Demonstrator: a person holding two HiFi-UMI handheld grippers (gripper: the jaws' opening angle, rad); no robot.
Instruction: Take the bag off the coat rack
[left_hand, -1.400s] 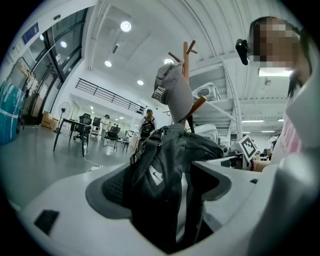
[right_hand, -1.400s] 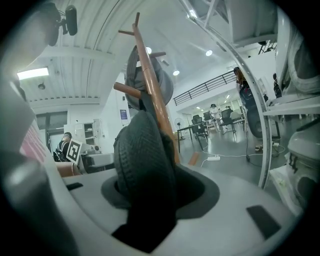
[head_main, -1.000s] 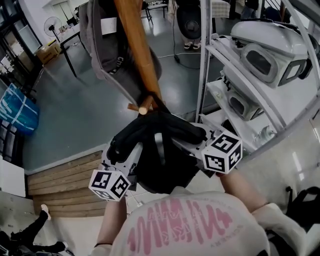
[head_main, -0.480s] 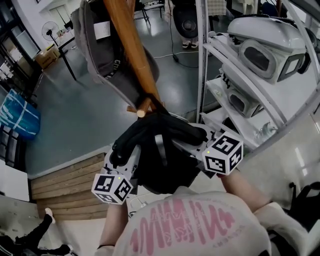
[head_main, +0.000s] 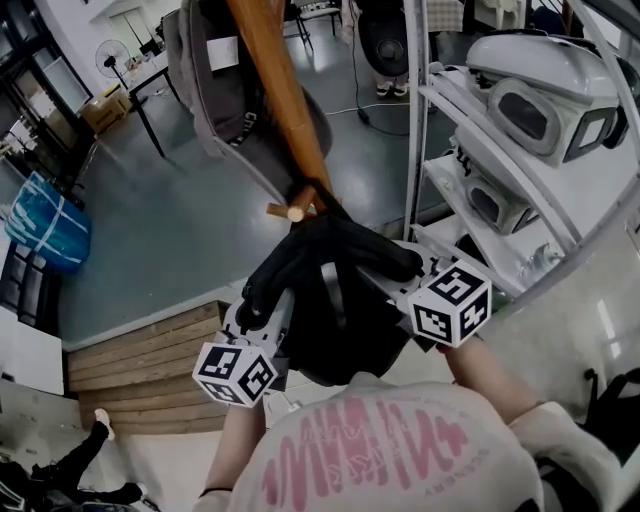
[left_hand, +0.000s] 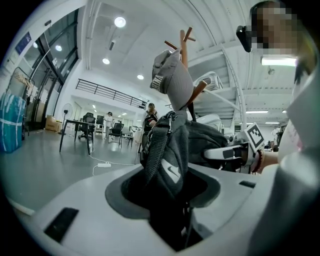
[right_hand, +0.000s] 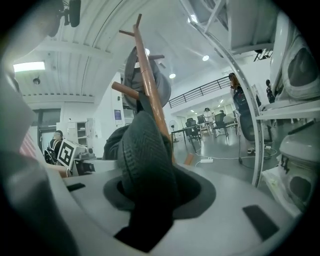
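A black bag (head_main: 325, 295) hangs at the foot of a wooden coat rack pole (head_main: 280, 90), just under a short peg (head_main: 287, 211). A grey cap (head_main: 225, 90) hangs higher on the rack. My left gripper (head_main: 268, 305) reaches into the bag's left side. Its jaws are closing, and the bag's strap and logo panel (left_hand: 167, 165) fill the gap of the left gripper (left_hand: 167, 205). My right gripper (head_main: 400, 280) comes in from the right. Its jaws are closing too, and the gap of the right gripper (right_hand: 147, 210) is packed with ribbed black bag fabric (right_hand: 145, 155). The fingertips themselves are hidden by the bag.
White metal shelving (head_main: 470, 150) with white machines (head_main: 535, 110) stands close on the right, its upright post (head_main: 415, 120) beside the rack. A wooden step (head_main: 140, 365) lies below left. Farther off on the grey floor are a blue bag (head_main: 45, 225), a desk (head_main: 150, 75) and a fan (head_main: 380, 40).
The left gripper's marker cube has shifted slightly right, closer under the bag. The bag and both grippers sit a little right of where they were. The rack stays put.
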